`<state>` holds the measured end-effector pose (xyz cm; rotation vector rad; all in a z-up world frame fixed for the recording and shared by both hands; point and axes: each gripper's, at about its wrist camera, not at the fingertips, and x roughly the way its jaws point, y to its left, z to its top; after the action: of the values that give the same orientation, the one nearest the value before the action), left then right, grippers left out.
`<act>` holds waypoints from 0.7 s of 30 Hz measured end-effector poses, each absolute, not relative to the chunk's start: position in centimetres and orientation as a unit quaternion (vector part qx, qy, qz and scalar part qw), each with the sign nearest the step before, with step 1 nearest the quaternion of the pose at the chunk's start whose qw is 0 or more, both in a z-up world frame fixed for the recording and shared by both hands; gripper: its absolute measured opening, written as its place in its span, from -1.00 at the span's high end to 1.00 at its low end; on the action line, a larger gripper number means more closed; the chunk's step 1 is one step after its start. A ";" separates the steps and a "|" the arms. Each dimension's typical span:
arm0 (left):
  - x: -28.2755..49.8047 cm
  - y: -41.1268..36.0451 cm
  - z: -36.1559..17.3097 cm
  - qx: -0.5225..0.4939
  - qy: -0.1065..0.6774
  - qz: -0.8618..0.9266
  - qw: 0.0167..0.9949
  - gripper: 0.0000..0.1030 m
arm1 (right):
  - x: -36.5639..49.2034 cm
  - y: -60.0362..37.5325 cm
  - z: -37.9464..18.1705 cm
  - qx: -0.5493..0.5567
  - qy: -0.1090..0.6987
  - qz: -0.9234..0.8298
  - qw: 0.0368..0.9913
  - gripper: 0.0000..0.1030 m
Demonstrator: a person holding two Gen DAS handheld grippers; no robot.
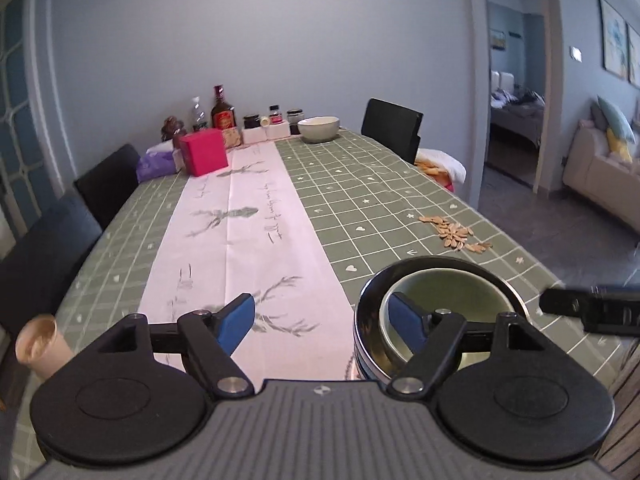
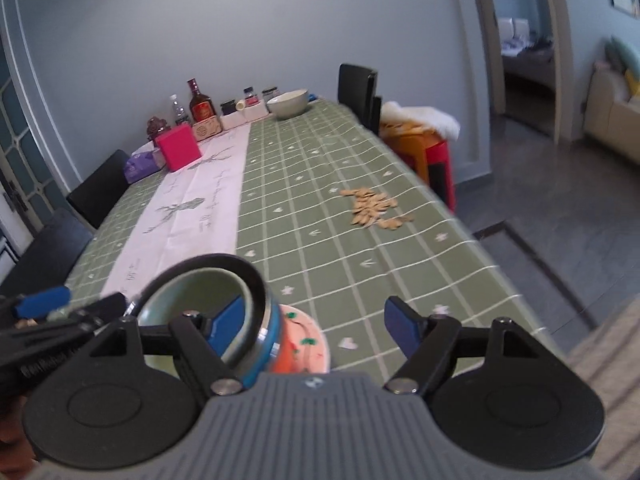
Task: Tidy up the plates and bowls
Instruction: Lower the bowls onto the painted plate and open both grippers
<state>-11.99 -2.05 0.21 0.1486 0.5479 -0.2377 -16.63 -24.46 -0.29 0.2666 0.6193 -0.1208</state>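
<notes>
Green checked cloth covers the table [image 1: 400, 200], and in the left wrist view the left gripper [image 1: 326, 320] has its blue pads spread wide, gripping nothing. A green bowl [image 1: 444, 292] nests in a dark-rimmed steel bowl [image 1: 370, 300] at the near edge; a pale bowl [image 1: 319, 128] sits far off. In the right wrist view the right gripper [image 2: 316, 326] also gapes empty beside the nested bowls, which stand on a pink plate [image 2: 308, 344]. Seeds [image 2: 374, 208] lie scattered nearby.
</notes>
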 end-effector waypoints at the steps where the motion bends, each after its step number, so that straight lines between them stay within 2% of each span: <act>1: -12.4 -1.7 0.3 0.058 0.268 -0.116 0.955 -0.74 | -17.3 -24.7 -0.4 0.130 0.305 -0.059 0.942 -0.47; 8: -16.1 -2.4 0.2 0.066 0.218 -0.055 0.972 -0.78 | -20.0 -23.3 -2.5 0.106 0.335 -0.038 0.936 -0.47; 10: -16.9 -2.6 0.1 0.061 0.219 -0.053 0.972 -0.90 | -20.2 -22.5 -2.8 0.111 0.343 -0.032 0.932 -0.47; 21: -19.1 -3.1 -0.6 0.044 0.241 -0.074 0.967 -0.90 | -21.0 -19.6 -2.7 0.093 0.348 -0.011 0.933 -0.47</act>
<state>-19.14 -3.10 -0.57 0.0887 0.4878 -0.1495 -21.00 -19.59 -2.73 0.1908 0.7112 -0.0220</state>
